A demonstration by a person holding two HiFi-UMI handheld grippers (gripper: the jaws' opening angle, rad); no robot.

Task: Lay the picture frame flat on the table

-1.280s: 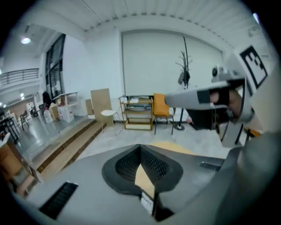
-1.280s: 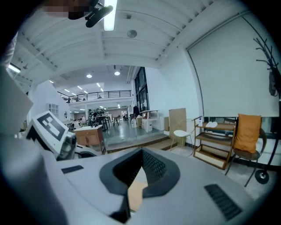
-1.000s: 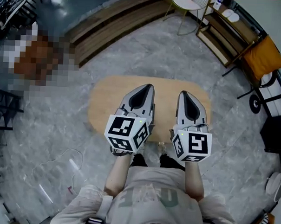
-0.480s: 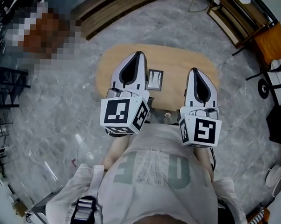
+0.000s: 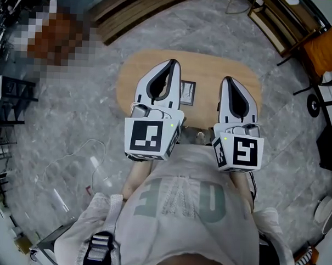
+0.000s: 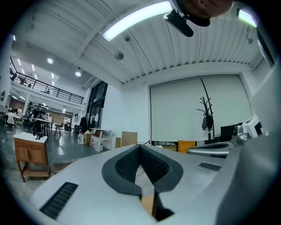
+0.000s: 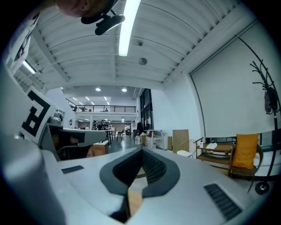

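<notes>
The picture frame [image 5: 187, 93] is seen on the wooden table [image 5: 212, 71], about midway between its edges, with its face turned up; whether it lies fully flat cannot be told. The left gripper [image 5: 170, 63] and the right gripper [image 5: 229, 81] are held level over the table's near edge. Each is clenched on nothing, and the frame is seen between them.

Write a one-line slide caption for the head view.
Left gripper and right gripper, both shut, poised over an oval wooden table with a picture frame between them.
</notes>
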